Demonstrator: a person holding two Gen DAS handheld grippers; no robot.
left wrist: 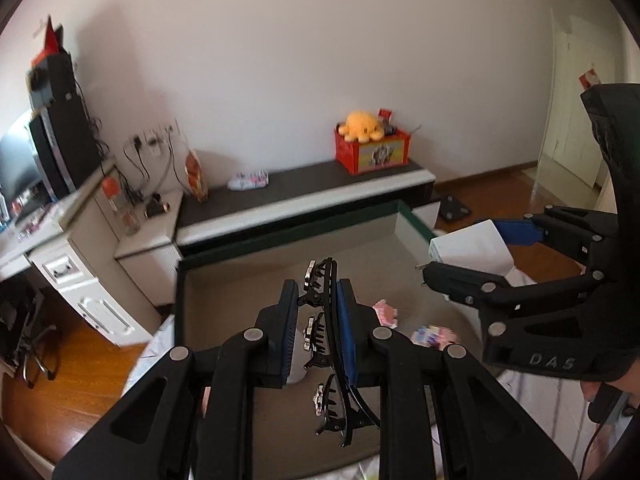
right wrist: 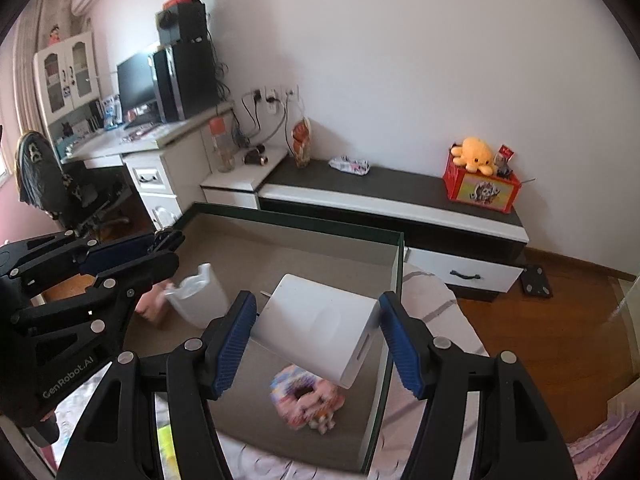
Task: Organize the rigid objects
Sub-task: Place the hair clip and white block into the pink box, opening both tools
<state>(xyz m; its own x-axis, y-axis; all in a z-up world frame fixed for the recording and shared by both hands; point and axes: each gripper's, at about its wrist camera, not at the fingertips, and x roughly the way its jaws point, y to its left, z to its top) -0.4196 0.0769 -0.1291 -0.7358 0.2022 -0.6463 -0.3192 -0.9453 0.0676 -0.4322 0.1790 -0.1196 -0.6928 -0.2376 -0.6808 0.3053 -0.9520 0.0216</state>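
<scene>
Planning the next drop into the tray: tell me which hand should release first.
Probably right. The right gripper holds the white box above bare tray floor. The left gripper, shut on the black hair clips, hangs over the white cup.

A black hair-clip strip [left wrist: 334, 344] with several small toothed clips, silver studs on them, stands nearly on edge between blue pads, lifted above a grey-lined tray [right wrist: 384, 248]. A white, rounded box [right wrist: 320, 324] hangs tilted over the same tray — a slot shows on its lower side. On the tray floor lie a pink, patterned packet [right wrist: 306, 400] and a white open container [right wrist: 198, 296].
</scene>
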